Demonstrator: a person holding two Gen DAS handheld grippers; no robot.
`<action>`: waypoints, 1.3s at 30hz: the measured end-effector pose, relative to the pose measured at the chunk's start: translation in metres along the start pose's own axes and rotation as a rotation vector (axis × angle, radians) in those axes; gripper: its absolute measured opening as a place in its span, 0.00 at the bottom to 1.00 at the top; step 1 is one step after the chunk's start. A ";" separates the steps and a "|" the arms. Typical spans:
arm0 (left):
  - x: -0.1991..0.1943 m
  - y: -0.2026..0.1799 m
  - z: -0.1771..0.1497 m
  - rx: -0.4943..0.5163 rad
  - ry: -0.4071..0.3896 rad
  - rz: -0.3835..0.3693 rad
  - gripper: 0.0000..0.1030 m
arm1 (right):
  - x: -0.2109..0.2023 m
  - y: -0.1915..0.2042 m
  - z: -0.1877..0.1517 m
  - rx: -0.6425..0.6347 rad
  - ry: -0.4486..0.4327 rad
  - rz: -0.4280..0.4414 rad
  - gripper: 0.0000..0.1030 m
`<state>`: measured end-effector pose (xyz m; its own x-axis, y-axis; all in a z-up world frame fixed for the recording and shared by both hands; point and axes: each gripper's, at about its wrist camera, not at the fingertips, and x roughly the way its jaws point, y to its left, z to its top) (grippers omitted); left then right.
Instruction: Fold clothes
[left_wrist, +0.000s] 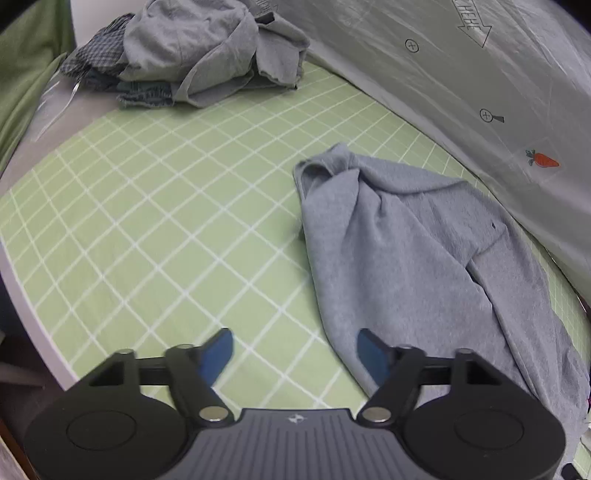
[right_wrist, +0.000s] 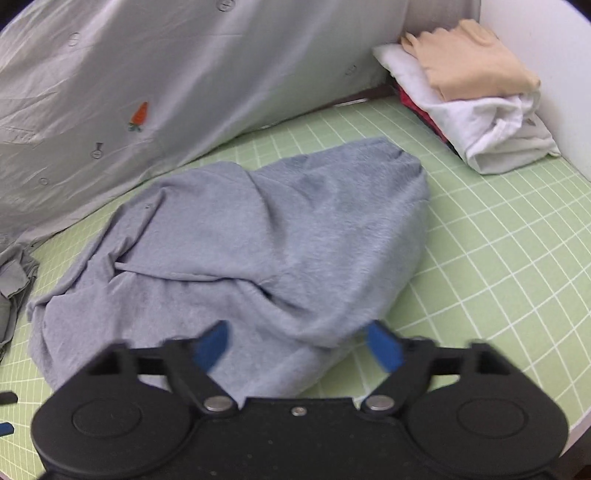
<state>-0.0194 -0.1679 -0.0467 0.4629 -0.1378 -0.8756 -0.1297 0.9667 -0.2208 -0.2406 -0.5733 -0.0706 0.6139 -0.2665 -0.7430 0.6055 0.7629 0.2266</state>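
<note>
The left hand-held gripper (left_wrist: 295, 354) hangs released, its blue-padded fingers (left_wrist: 218, 352) spread wide with nothing between them, over a green sheet with a white grid (left_wrist: 166, 221) that covers the bed. Its right finger sits above the near edge of a crumpled grey garment (left_wrist: 406, 258), though contact cannot be told. The right hand-held gripper (right_wrist: 301, 345) is likewise released, jaws wide apart, poised above the same grey garment (right_wrist: 258, 240), whose near hem lies between and under its fingers. The garment lies bunched and wrinkled on the sheet, just beside a pale grey cover (left_wrist: 480, 92) printed with small round marks and an orange carrot (left_wrist: 543, 159). The left wrist view alone shows a loose pile of unfolded clothes (left_wrist: 199, 55) at the far end of the sheet: a grey piece on top, a dark checked one and a blue-green one beneath, with a green cloth (left_wrist: 26, 74) at the edge. The right wrist view alone shows a folded stack (right_wrist: 476, 99) in the far corner against a white wall, a beige piece uppermost, white ones below it, and something red and dark tucked underneath. That view also catches the carrot (right_wrist: 140, 114) on the cover and, at the left edge, a scrap of darker grey fabric (right_wrist: 14, 280) well apart from the stack.
</note>
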 end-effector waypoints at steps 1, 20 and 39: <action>0.004 0.000 0.007 0.026 0.003 -0.012 0.89 | -0.002 0.008 -0.004 -0.012 -0.021 -0.007 1.00; 0.130 -0.011 0.093 0.214 0.207 -0.171 0.28 | 0.011 0.128 -0.041 0.018 0.009 -0.125 1.00; 0.025 0.183 0.107 -0.102 0.005 0.072 0.41 | -0.004 0.168 -0.063 -0.015 0.029 -0.090 1.00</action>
<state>0.0624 0.0282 -0.0634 0.4450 -0.0702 -0.8928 -0.2513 0.9471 -0.1997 -0.1736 -0.4074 -0.0686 0.5426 -0.3173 -0.7778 0.6498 0.7453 0.1492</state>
